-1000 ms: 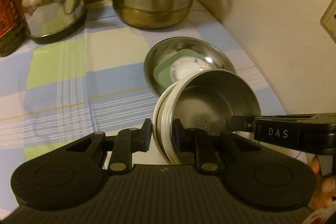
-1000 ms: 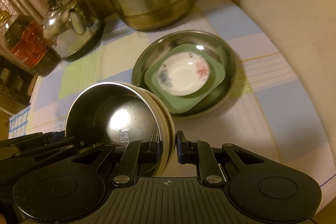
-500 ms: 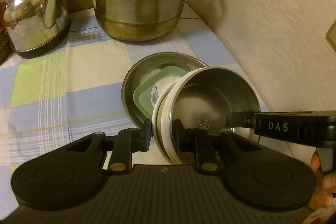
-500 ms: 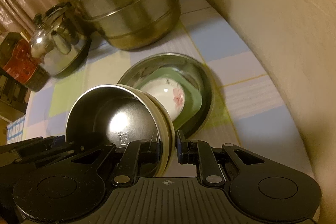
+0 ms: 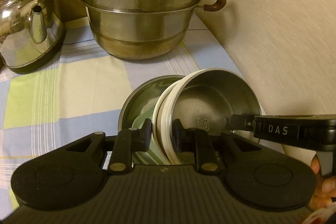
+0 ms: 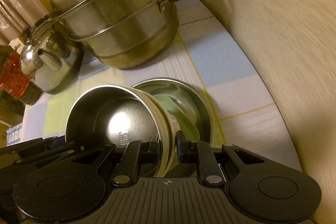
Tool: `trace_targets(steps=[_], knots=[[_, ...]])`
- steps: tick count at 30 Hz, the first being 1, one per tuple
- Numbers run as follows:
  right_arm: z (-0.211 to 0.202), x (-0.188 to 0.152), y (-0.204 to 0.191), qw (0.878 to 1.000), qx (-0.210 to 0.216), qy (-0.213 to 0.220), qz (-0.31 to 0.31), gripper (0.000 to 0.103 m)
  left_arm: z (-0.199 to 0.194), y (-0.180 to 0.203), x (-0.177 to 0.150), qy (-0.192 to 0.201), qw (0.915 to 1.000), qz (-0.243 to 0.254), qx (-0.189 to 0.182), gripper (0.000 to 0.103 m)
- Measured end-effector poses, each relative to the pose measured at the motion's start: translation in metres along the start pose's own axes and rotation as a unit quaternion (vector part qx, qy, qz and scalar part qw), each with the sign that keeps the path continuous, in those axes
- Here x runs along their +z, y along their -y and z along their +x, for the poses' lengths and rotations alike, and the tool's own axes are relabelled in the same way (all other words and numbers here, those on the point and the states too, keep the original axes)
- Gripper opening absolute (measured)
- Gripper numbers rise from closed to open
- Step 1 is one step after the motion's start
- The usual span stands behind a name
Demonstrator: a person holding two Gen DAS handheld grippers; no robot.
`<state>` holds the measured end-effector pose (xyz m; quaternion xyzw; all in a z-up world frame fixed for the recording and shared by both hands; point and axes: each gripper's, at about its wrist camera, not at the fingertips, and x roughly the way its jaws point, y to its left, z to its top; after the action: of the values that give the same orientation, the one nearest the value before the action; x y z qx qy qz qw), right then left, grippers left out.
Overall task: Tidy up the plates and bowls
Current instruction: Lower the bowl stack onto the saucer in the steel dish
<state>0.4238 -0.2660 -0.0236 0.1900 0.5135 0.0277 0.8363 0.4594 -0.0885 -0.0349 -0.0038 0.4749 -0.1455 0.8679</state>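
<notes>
A steel-lined bowl with a cream outer wall (image 5: 212, 102) (image 6: 117, 117) hangs between both grippers. My left gripper (image 5: 161, 131) is shut on its left rim. My right gripper (image 6: 167, 146) is shut on its right rim, and its finger shows in the left wrist view (image 5: 241, 121). The bowl is just above a round steel dish (image 5: 145, 91) (image 6: 195, 98) that holds a green square plate (image 5: 142, 119) (image 6: 178, 106). The small white saucer on that plate is hidden behind the bowl.
A large stacked steel steamer pot (image 5: 142, 7) (image 6: 117, 12) stands at the back, a steel kettle (image 5: 27, 28) (image 6: 46, 60) to its left. A red-labelled bottle (image 6: 12, 75) is at the far left. The wall (image 5: 283, 45) runs close along the right. Checked cloth (image 5: 63, 87) covers the table.
Both grippers carried the bowl forward and down over the steel dish. The dish, green plate and saucer are now mostly hidden behind the bowl.
</notes>
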Motion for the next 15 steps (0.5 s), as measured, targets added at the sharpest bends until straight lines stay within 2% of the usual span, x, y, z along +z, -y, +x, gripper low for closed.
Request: trace_targets(steps=[8, 15], knots=[[0.022, 0.016, 0.003, 1.000, -0.002, -0.023, 0.003, 0.015, 0.022, -0.007, 0.015, -0.017, 0.9998, -0.011, 0.004, 0.019], [0.038, 0.022, 0.007, 0.999, -0.002, -0.046, 0.007, 0.015, 0.037, -0.011, 0.014, -0.033, 0.9993, -0.016, 0.006, 0.019]])
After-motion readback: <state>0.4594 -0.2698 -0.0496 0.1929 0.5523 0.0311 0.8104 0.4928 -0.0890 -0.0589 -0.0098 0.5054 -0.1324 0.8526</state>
